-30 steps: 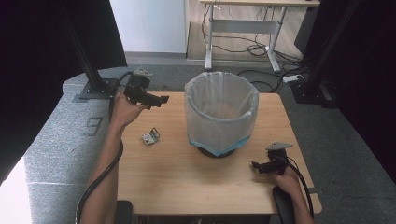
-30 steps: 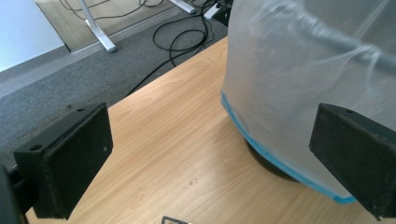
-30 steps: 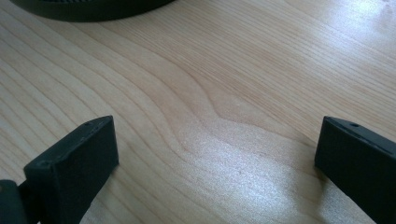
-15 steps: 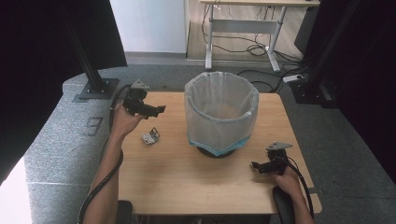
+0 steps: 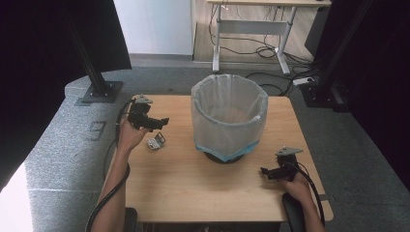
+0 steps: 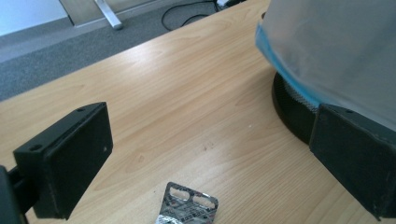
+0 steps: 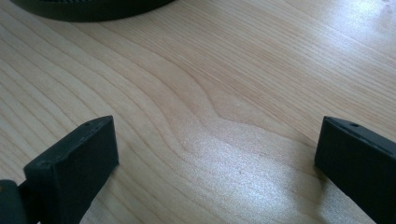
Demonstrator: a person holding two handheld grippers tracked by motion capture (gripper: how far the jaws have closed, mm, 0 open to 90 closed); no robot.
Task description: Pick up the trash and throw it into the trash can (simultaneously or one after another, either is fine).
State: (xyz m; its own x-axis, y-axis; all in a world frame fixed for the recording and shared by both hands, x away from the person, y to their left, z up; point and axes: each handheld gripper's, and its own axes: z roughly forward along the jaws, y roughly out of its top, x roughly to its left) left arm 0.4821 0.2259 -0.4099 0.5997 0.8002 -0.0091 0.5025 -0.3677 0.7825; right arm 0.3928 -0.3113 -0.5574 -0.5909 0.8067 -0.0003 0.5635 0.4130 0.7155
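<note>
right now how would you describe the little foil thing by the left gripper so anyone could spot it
Start at the lined bin in the middle of the wooden table. Look to its left, just below the left gripper: the blister pack lies flat there. It is the one small, silvery, crinkled item loose on the wood.

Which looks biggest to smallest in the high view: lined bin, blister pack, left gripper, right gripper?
1. Lined bin, by far the largest.
2. Left gripper and right gripper: they look much alike, so I won't rank them.
3. Blister pack, smallest, on the table just below the left gripper.
</note>
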